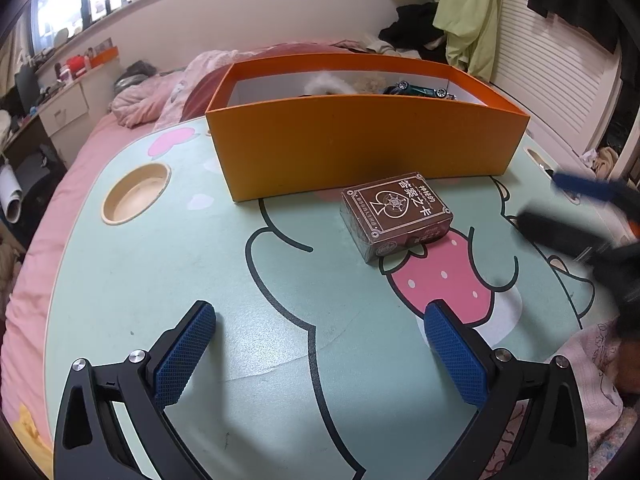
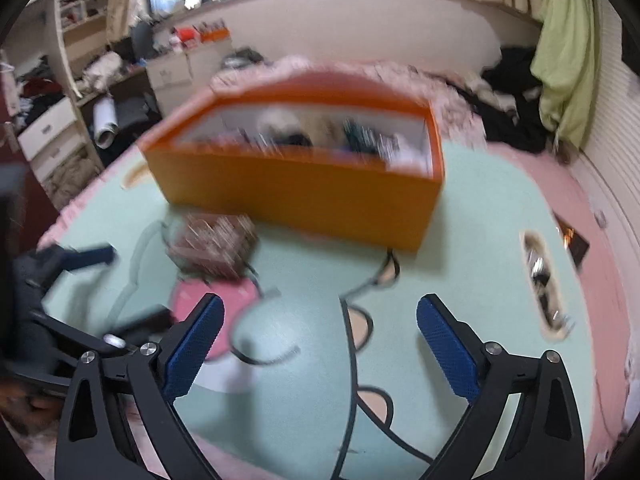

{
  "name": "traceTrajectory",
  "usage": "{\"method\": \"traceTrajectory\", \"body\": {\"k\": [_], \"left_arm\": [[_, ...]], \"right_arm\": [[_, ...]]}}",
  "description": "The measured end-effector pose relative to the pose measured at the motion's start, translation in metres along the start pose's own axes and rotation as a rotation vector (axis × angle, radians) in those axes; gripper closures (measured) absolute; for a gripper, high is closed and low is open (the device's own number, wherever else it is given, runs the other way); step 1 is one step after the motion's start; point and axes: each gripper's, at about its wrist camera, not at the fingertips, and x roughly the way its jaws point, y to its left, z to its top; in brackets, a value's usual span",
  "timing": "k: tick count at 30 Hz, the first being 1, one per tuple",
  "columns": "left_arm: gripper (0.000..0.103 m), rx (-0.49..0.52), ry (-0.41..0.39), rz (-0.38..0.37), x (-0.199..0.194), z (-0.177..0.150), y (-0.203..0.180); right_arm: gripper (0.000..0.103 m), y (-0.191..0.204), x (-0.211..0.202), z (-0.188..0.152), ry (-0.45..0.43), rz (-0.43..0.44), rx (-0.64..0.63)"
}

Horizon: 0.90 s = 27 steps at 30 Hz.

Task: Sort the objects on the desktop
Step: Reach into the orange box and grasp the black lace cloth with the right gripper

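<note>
Two grippers over a cartoon-printed worktop (image 1: 160, 272).
Left gripper (image 1: 320, 316) and right gripper (image 2: 320, 312) both have fingers apart, empty; brown card box (image 1: 396, 216) lies just before the orange bin (image 1: 360, 148).

I see a mint-green table (image 1: 120, 280) printed with a black-outlined cartoon figure and a pink strawberry (image 1: 440, 284) dotted white. Near its far edge stands an orange box (image 1: 360, 148), white inside. In front of it lies a brown card box (image 1: 394, 216) with pale ornamental lines and a spade motif. My left gripper (image 1: 320, 320) has blue cross-hatched pads (image 1: 184, 356) on black fingers.
</note>
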Motion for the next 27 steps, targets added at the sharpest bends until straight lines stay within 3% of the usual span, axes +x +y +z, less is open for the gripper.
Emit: {"method": "traceTrajectory", "body": {"k": [3,7,12,14,17,20,24,27], "left_arm": [[0.0,0.0,-0.001,0.0,0.0,0.0,0.001],[0.0,0.0,-0.001,0.0,0.0,0.0,0.001],[0.0,-0.001,-0.001,0.001,0.0,0.0,0.001],[0.0,-0.002,-0.001,0.001,0.0,0.0,0.001],[0.0,-0.002,-0.001,0.002,0.0,0.0,0.001],[0.0,-0.003,-0.001,0.002,0.0,-0.001,0.001],[0.0,-0.004,-0.001,0.004,0.0,-0.001,0.001],[0.0,-0.005,0.0,0.004,0.0,-0.001,0.001]], "right_arm": [[0.006,0.008,-0.019,0.03,-0.048,0.054,-0.026],[0.007,0.011,-0.011,0.082,-0.029,0.081,-0.016],[0.026,0.0,0.051,0.122,0.173,0.17,0.099],[0.027,-0.001,0.071,0.128,0.226,0.193,0.127],[0.028,0.001,0.094,0.126,0.283,0.156,0.121],[0.051,0.004,0.113,0.121,0.351,0.201,0.122],[0.076,0.002,0.111,0.122,0.332,0.204,0.127],[0.079,-0.008,0.081,0.133,0.216,0.246,0.157]]}}
